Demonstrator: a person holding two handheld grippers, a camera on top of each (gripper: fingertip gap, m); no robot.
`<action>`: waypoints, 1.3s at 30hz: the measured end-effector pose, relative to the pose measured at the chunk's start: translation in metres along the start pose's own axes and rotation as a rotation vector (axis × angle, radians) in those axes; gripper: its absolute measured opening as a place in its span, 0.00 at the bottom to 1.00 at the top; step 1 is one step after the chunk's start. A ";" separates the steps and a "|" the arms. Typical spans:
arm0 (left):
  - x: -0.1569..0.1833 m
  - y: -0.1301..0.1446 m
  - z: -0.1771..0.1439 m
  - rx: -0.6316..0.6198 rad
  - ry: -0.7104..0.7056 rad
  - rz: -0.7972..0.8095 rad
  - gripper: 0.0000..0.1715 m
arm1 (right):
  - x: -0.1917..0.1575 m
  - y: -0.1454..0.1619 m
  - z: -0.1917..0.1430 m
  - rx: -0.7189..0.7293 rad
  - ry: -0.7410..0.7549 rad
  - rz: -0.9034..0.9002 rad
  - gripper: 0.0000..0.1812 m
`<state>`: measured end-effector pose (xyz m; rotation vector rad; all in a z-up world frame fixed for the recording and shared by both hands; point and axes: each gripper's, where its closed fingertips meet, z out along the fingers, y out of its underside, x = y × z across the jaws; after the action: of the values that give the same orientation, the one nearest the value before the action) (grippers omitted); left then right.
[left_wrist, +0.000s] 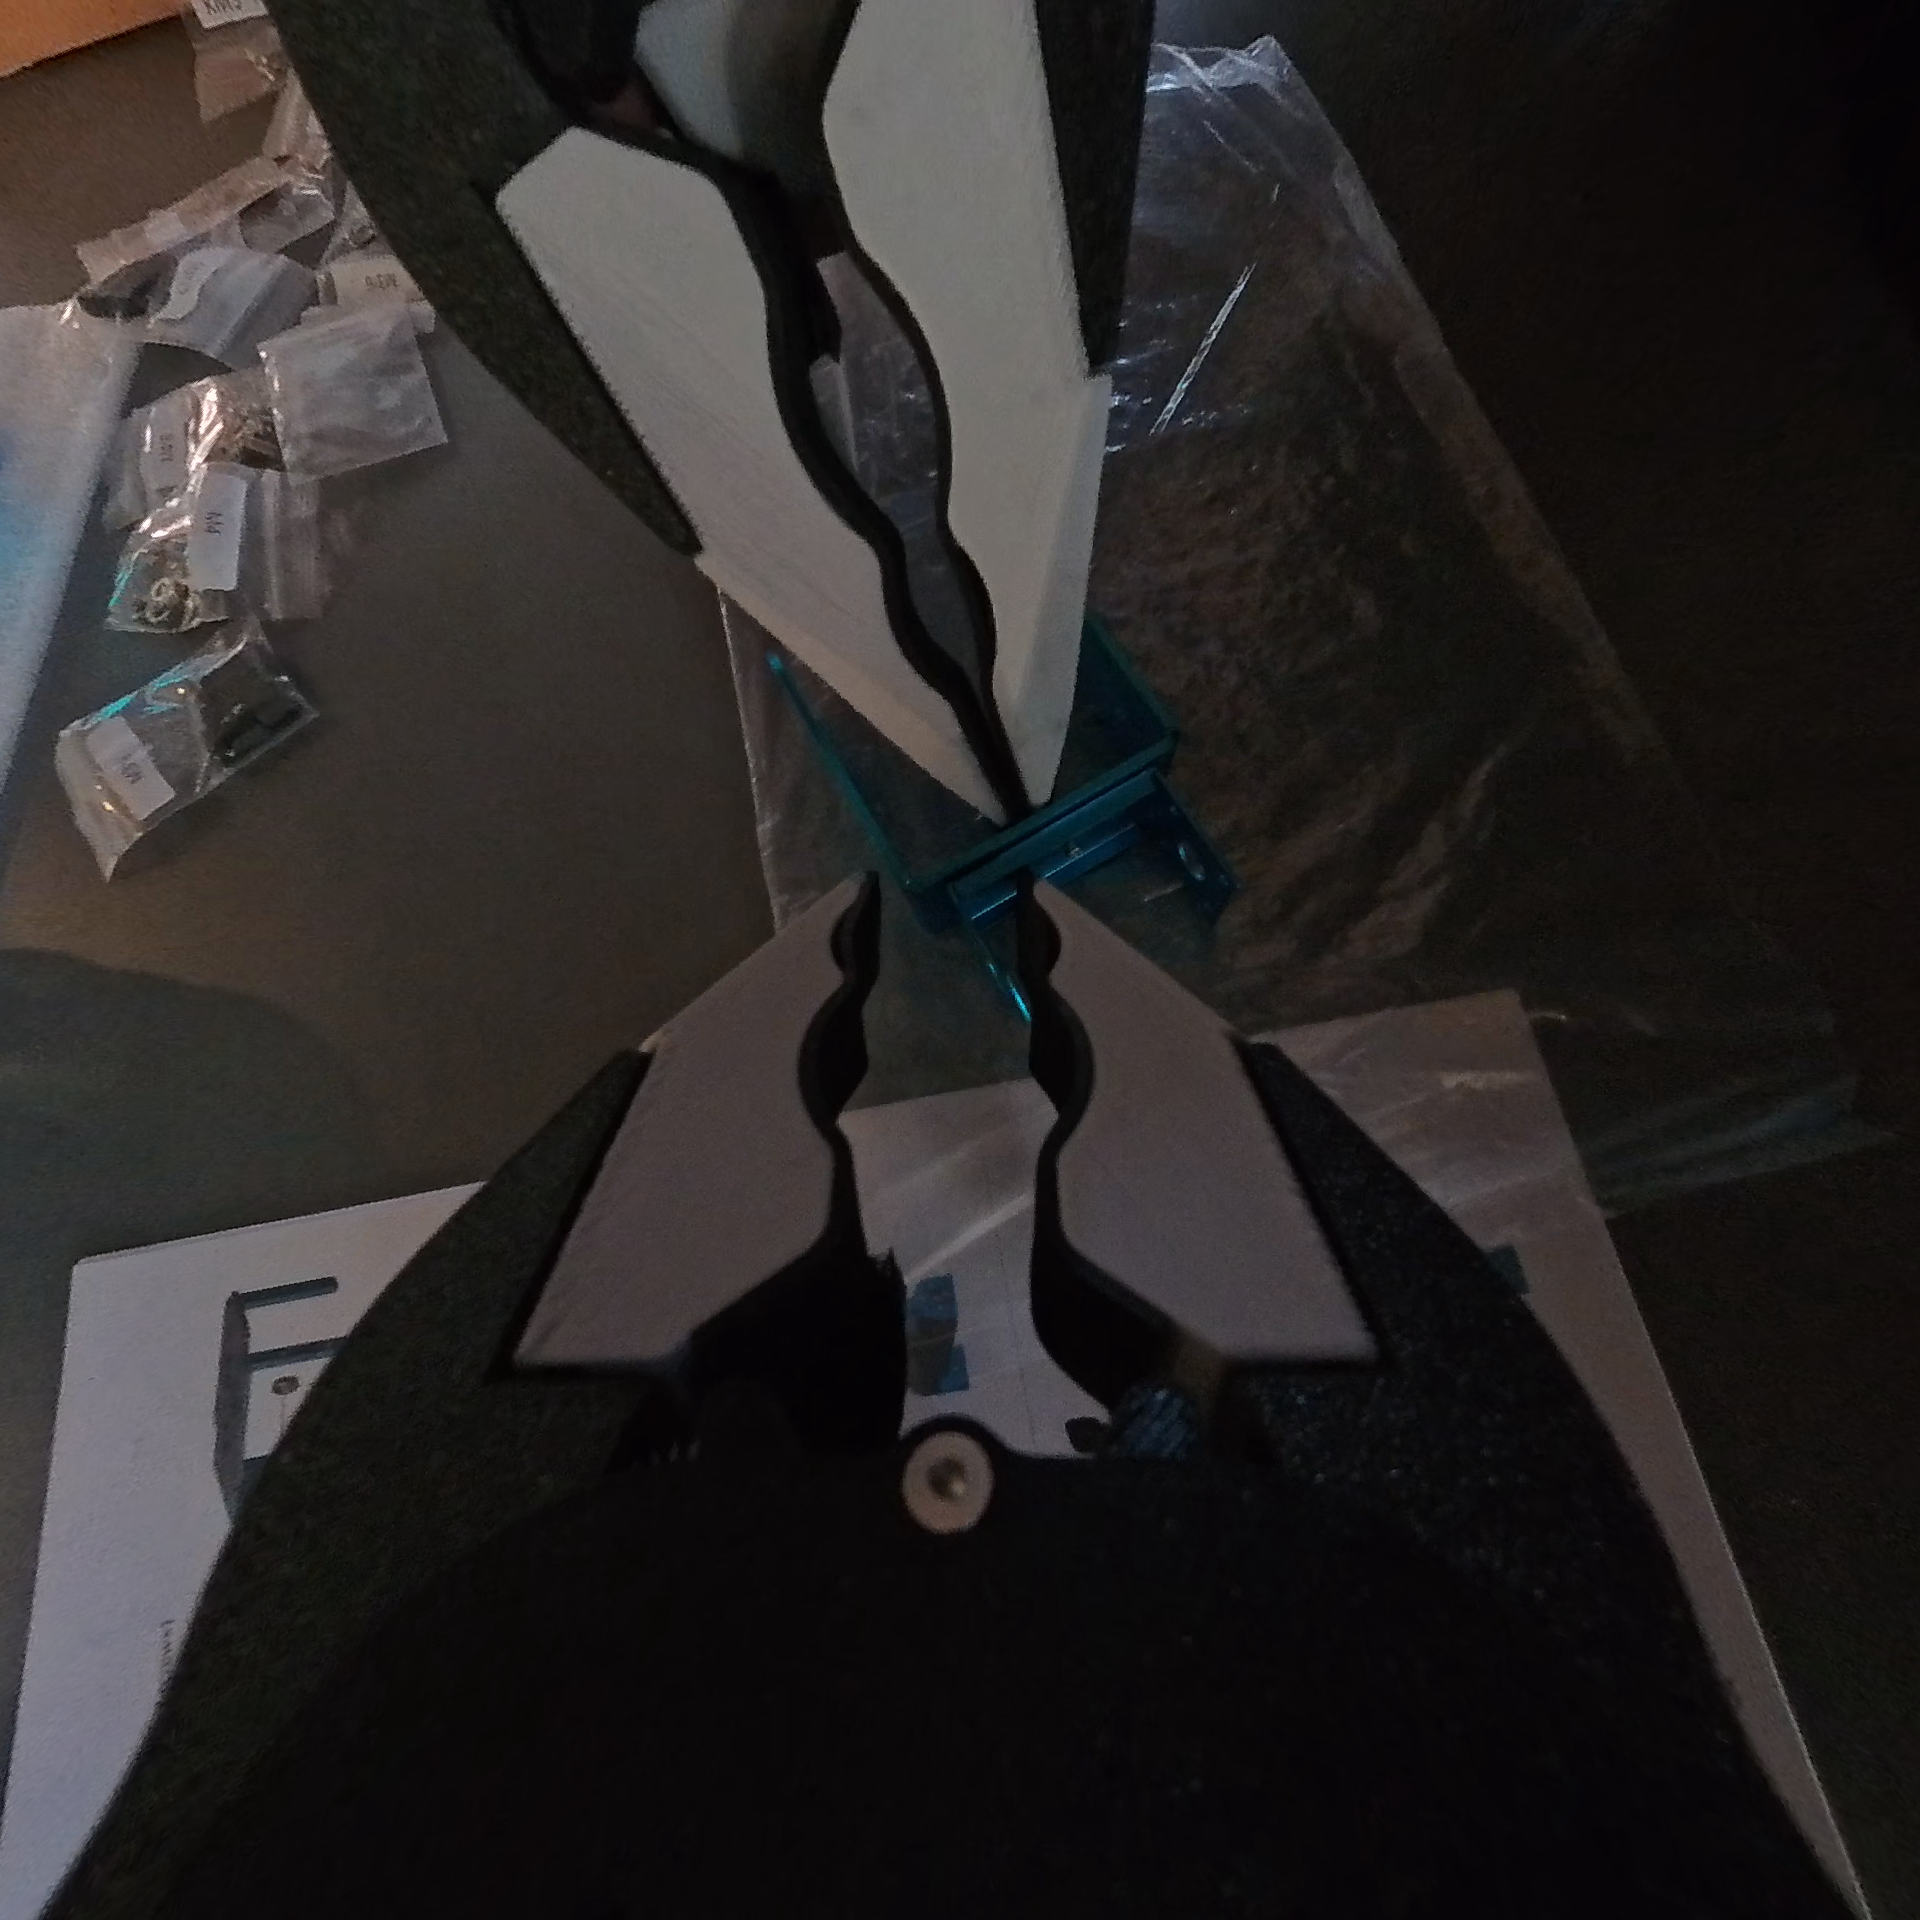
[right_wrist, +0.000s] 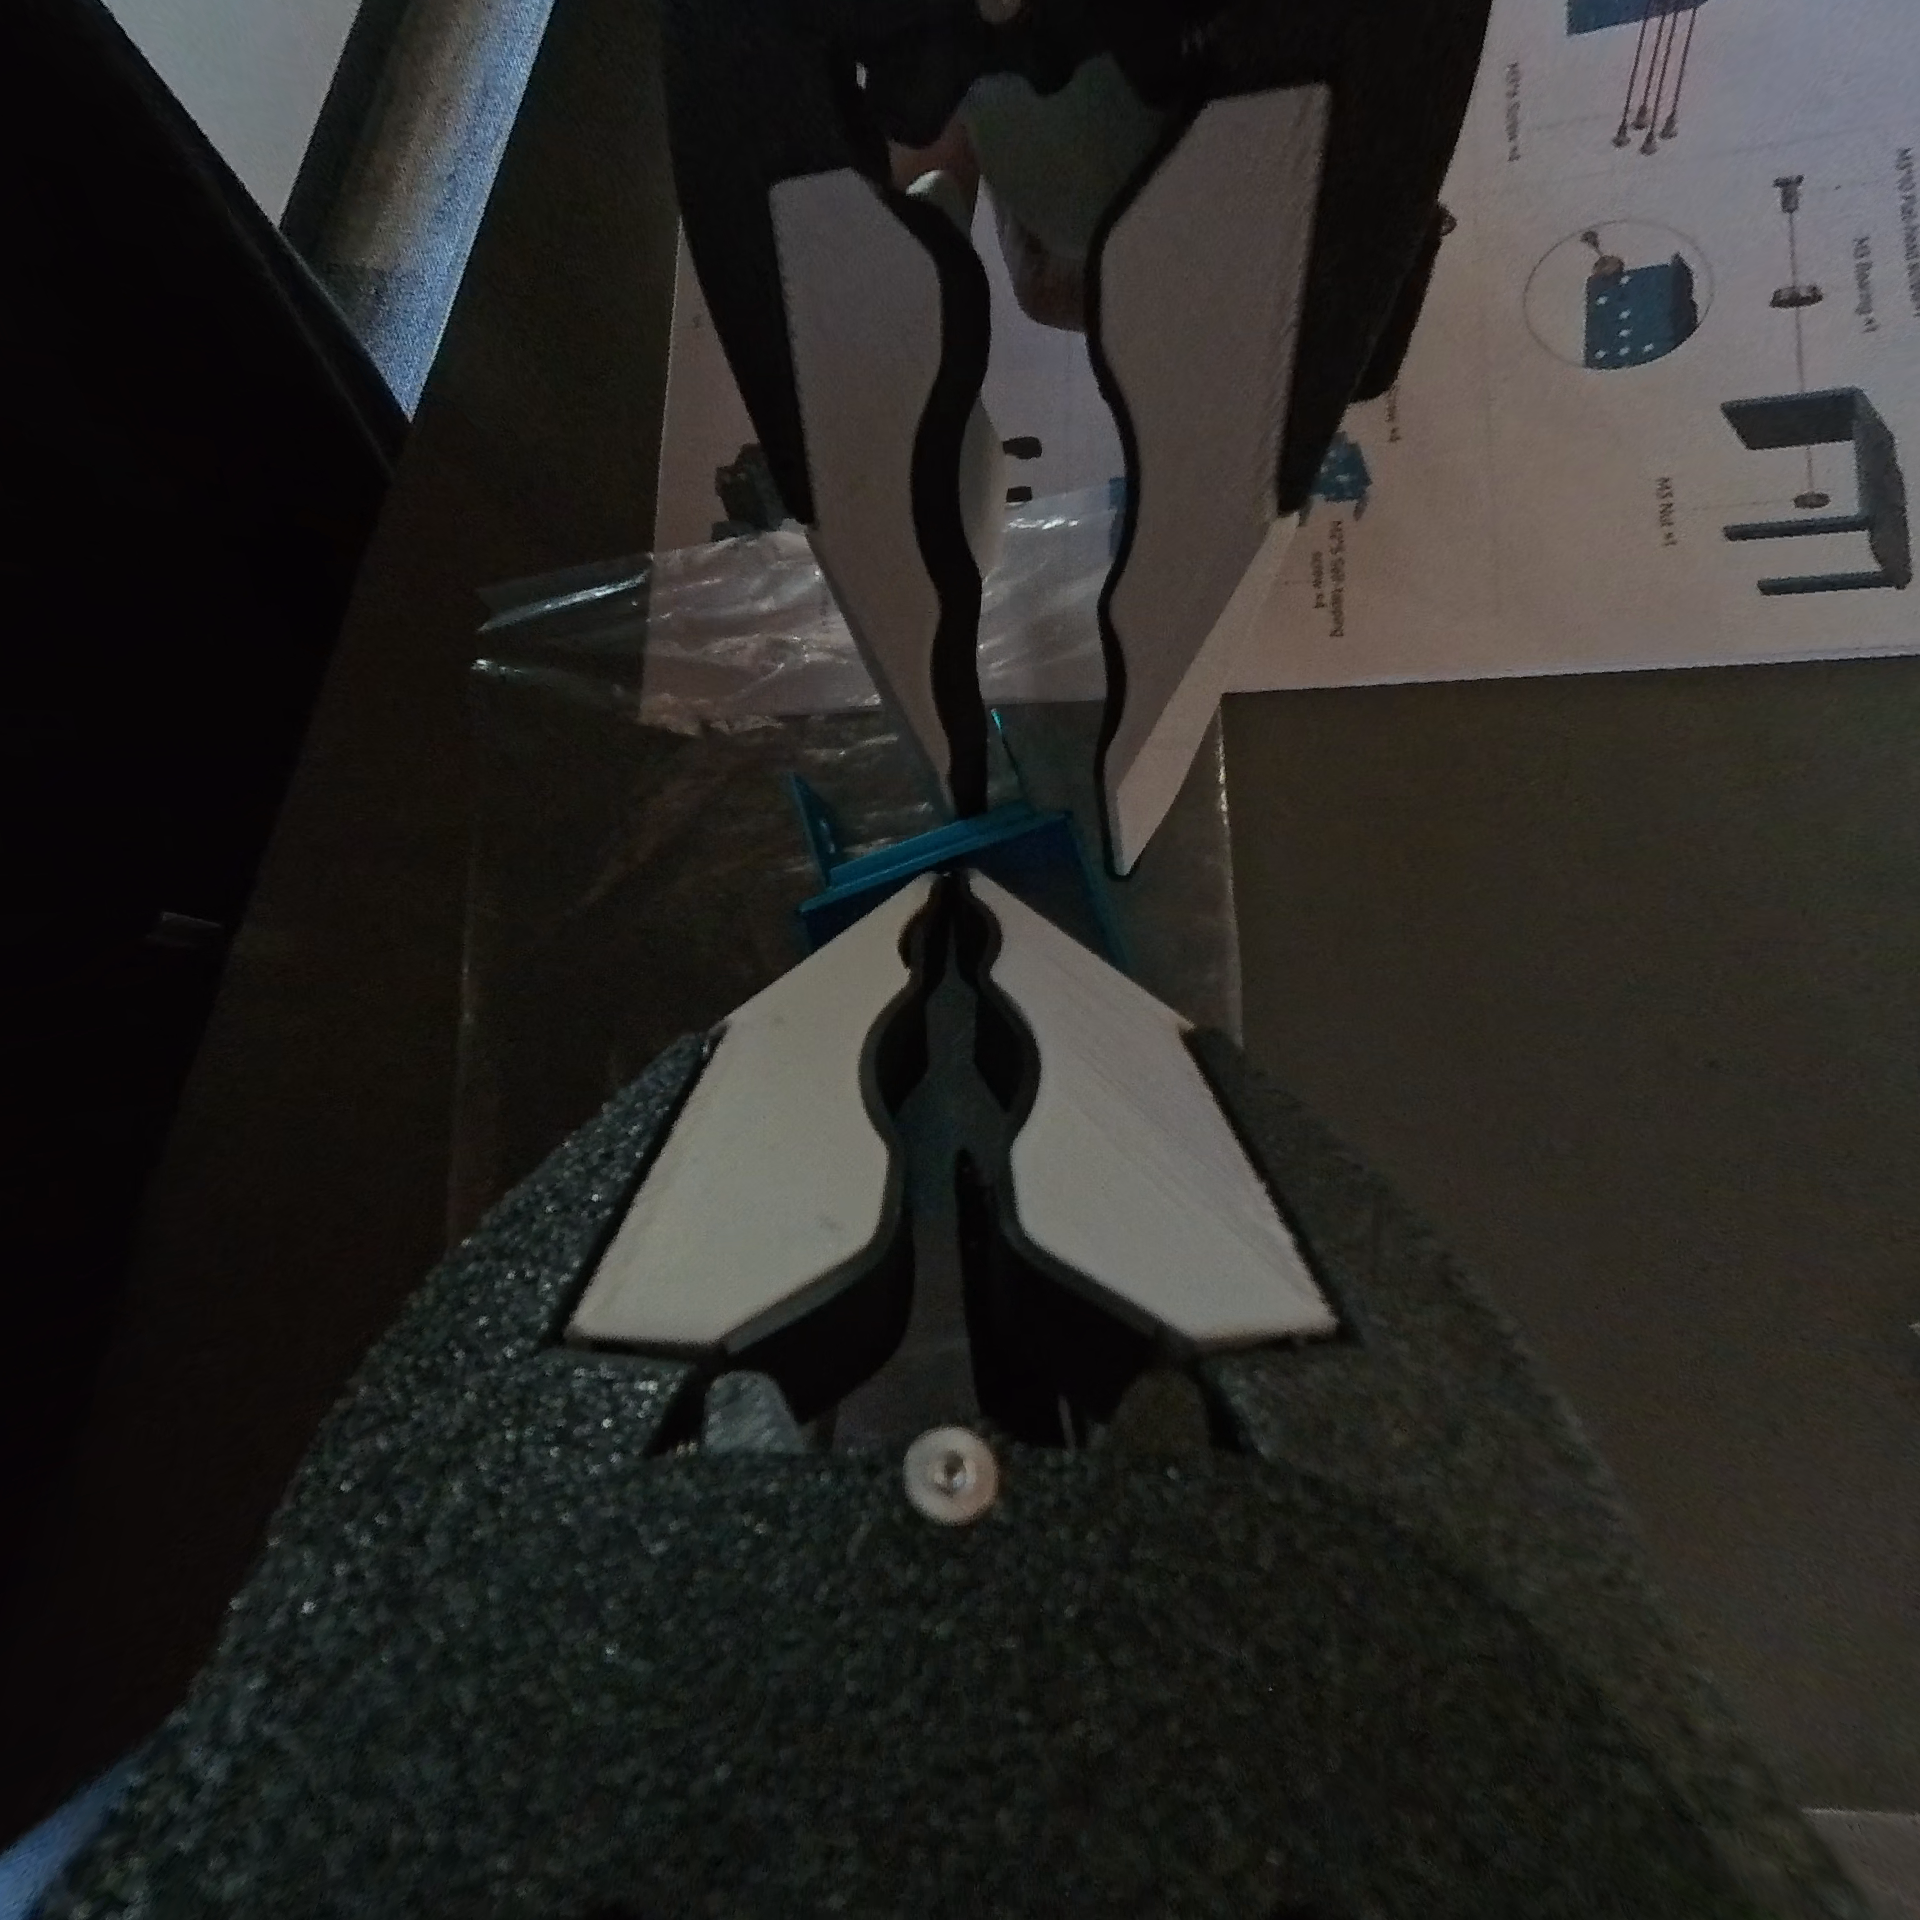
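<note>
Blue metal bracket (left_wrist: 1091, 821): a folded U-shaped part in the middle of the scene, over a crumpled clear plastic bag (left_wrist: 1351, 499) on the dark tabletop (left_wrist: 468, 831); whether it rests on the bag or is lifted just off it is not clear
Right hand-held gripper (right_wrist: 956, 883): closed almost tip to tip, pinching a thin upright edge of the bracket with the very ends of its fingers
Left hand-held gripper (left_wrist: 948, 899): narrowly parted and straddling the bracket's near end; its right finger (left_wrist: 1039, 935) touches a blue flange, but whether both fingers clamp the part I cannot tell
Pose: the two hand-held grippers meet nose to nose from opposite sides, both pitched down toward the bracket, their tips just beside each other without plainly touching
Holding it well: my judgement is that a tip-only pinch on thin sheet metal lets the part pivot, so a square, steady squeeze with the wrist level matters; the left fingers look best kept parallel to the flange, as a skewed bite would twist the bracket against the right hand-held gripper's hold
Slip risk: the bag beneath looks slick and gives the part little support
Surroundings: a printed instruction sheet (left_wrist: 1403, 1101) lies near the left hand-held gripper; small bags of hardware (left_wrist: 208, 468) sit well apart at the far left
</note>
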<state>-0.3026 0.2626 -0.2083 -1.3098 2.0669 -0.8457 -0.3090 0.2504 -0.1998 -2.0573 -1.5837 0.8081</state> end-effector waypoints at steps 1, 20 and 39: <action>0.000 0.000 0.000 0.000 0.000 0.000 0.15 | -0.001 0.001 0.000 -0.002 -0.006 0.003 0.01; 0.000 0.001 0.001 -0.005 -0.001 0.001 0.14 | 0.001 0.007 0.000 -0.049 0.024 -0.065 0.00; 0.004 0.009 -0.005 -0.041 0.033 0.011 0.14 | 0.005 0.012 0.011 -0.205 0.019 -0.156 0.02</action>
<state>-0.3133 0.2629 -0.2119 -1.3132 2.1255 -0.8301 -0.3069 0.2522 -0.2172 -2.0376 -1.8568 0.5904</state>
